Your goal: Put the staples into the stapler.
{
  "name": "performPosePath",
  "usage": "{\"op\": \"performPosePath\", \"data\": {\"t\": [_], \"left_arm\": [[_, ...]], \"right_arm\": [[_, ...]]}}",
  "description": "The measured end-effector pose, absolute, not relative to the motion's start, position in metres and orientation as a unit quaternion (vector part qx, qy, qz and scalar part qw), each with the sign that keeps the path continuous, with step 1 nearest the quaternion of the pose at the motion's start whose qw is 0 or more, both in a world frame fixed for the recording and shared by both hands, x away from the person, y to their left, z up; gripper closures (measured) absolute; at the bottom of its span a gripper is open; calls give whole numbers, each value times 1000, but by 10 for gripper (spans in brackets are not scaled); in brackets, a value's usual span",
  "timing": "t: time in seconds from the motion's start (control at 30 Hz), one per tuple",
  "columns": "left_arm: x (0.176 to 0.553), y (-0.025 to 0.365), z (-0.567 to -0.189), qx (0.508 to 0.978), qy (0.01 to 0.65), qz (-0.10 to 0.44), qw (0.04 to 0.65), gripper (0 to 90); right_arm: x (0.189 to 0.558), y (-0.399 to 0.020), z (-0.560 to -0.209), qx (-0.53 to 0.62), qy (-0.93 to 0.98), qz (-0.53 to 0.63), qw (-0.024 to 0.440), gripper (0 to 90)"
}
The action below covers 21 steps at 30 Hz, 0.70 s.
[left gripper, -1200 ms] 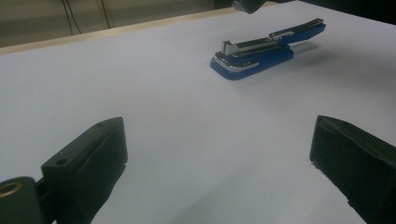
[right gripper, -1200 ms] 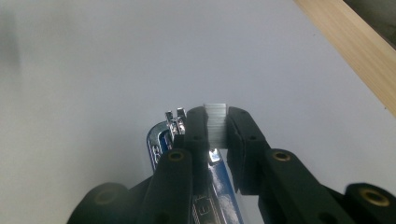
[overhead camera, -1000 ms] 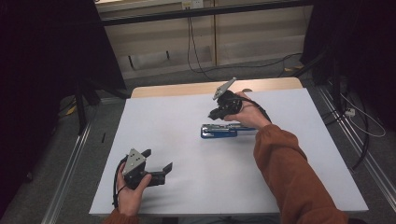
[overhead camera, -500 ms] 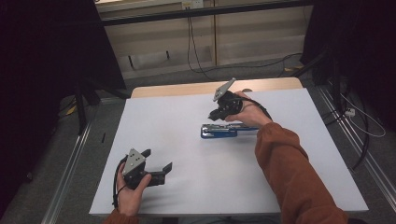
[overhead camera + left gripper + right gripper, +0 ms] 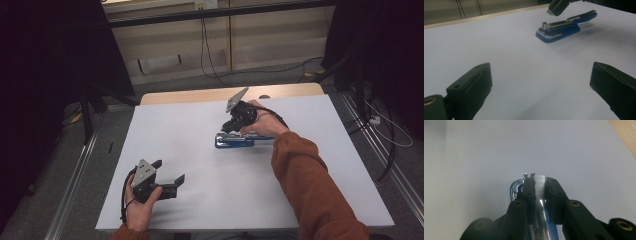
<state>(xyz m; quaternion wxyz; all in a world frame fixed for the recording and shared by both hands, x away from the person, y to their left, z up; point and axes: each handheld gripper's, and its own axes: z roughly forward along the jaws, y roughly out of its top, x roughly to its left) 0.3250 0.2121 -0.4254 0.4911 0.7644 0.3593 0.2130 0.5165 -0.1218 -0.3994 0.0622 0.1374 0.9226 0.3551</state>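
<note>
Right hand-held gripper (image 5: 538,185) is seen clenched on a strip of staples (image 5: 539,180), the silvery block pinched between the narrowed jaws just above the blue stapler (image 5: 235,141). The strip is held lengthwise along the stapler's open magazine, judged as alignment for loading; the jaw tips are tilted down at the stapler's front end for that reason. In the left gripper view the stapler (image 5: 564,28) is shown with its top arm lifted off the blue base, so the channel is left exposed for the strip.

The stapler is laid flat on the bench (image 5: 200,130), right of centre and toward the far edge, its long axis parallel to that edge. It is not steadied by anything else, so a push from the strip could shift it.

Left hand-held gripper (image 5: 167,176) is released, jaws spread wide with nothing between them, and is parked near the near left corner of the bench, well apart from the stapler. It is judged to be waiting, kept clear of the loading work.
</note>
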Motion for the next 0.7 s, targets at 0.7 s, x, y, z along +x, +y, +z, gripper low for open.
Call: {"op": "performPosePath", "data": {"t": [0.7], "left_arm": [[325,212,-425,765,358,214,490,43]], "right_arm": [[516,-117,-408,103,930,347,62,790]]}}
